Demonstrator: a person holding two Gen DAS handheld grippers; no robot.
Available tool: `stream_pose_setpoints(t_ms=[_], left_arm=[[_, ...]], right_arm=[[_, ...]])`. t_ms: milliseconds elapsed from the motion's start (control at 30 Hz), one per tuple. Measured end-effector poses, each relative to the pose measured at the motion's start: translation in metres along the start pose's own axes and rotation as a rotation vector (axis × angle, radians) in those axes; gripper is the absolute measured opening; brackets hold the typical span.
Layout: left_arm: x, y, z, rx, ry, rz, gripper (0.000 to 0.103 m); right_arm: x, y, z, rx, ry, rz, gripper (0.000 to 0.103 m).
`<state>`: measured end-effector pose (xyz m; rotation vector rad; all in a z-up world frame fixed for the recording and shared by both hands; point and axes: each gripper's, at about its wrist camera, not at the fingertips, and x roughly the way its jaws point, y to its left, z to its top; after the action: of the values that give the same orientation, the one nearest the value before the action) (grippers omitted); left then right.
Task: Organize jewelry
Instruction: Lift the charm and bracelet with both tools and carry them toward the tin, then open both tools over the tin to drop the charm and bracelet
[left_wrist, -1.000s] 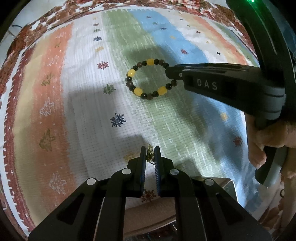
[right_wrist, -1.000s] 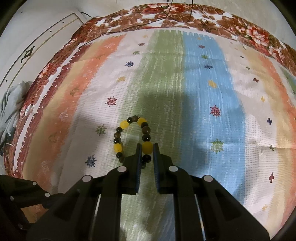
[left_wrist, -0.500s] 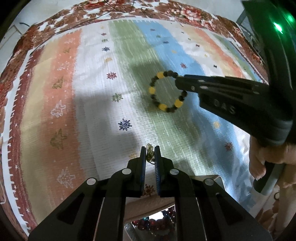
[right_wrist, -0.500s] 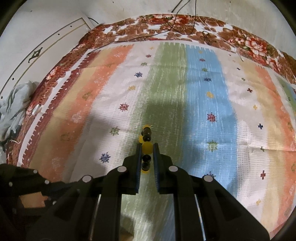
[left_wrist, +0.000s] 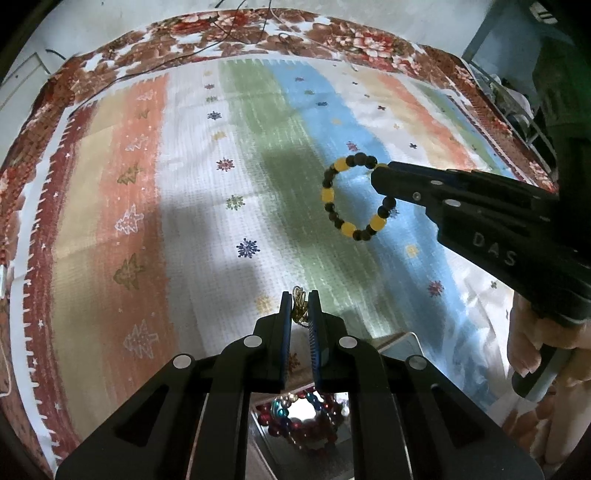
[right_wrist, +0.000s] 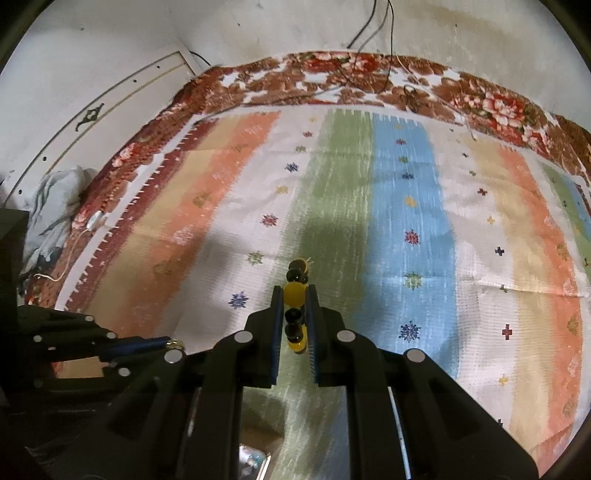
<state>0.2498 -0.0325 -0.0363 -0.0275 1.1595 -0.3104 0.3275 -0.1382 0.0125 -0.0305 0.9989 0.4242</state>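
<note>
My right gripper is shut on a bracelet of yellow and dark beads and holds it in the air above the striped cloth. In the left wrist view the bracelet hangs as a ring from the right gripper at the right. My left gripper is shut on a small gold piece of jewelry between its fingertips. Below the left gripper a box holds red and blue beaded jewelry.
A striped cloth with small star motifs covers a floral blanket. A grey rag lies at the left edge near the wall. Cables run down the back wall.
My right gripper has lifted the bracelet off the cloth and risen. My left gripper has risen too, bringing the box of beads into view below it.
</note>
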Motion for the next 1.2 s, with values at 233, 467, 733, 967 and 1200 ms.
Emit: stream_pose_setpoints(t_ms=[233,467,733,967,1200], left_arm=[[-0.022,-0.004,-0.010,0.000,-0.040,-0.009,0.008],[-0.034,-0.006,-0.025,-0.005,-0.060,-0.013,0.008],[-0.043,-0.006,-0.041,-0.014,-0.073,-0.026,0.008],[-0.052,-0.009,-0.059,-0.024,-0.088,-0.041,0.008],[-0.054,-0.013,-0.082,-0.032,-0.085,-0.041,0.009]], right_arm=[[-0.035,0.021,-0.012,-0.032,-0.054,0.033,0.013],[-0.066,0.037,-0.032,-0.051,-0.086,0.072,0.013],[-0.082,0.047,-0.056,-0.062,-0.090,0.098,0.013],[-0.097,0.053,-0.076,-0.067,-0.096,0.121,0.013],[-0.104,0.060,-0.101,-0.072,-0.079,0.141,0.013]])
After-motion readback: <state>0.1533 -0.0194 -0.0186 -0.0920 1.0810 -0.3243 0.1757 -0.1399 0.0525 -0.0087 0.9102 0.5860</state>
